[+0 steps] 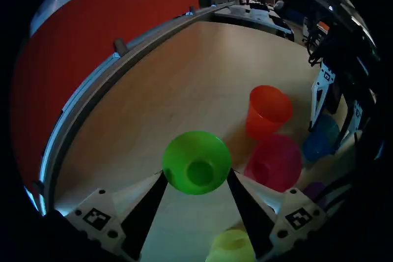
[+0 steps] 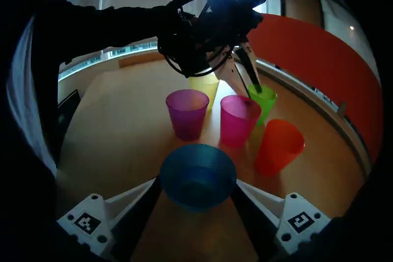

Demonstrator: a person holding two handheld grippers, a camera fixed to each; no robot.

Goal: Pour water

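Observation:
My left gripper [image 1: 196,172] is shut on a green cup [image 1: 196,161]; its mouth faces the camera and its bottom shows inside. Beyond it stand an orange cup [image 1: 267,109] and a magenta cup [image 1: 275,161]. A yellow cup [image 1: 231,247] sits under the fingers. My right gripper [image 2: 196,180] is shut on a blue cup [image 2: 198,176]. Farther off in the right gripper view are a purple cup [image 2: 186,112], the magenta cup [image 2: 239,119], the orange cup [image 2: 277,146], the yellow cup [image 2: 204,87] and the green cup [image 2: 263,100], held by the left gripper [image 2: 253,85].
The cups stand on a wooden table [image 1: 196,75]. A metal rail [image 1: 108,72] and a red partition [image 1: 83,41] run along its edge. A person's dark sleeve and hand [image 2: 147,21] reach over the table with the left gripper. Bare tabletop lies beyond the orange cup.

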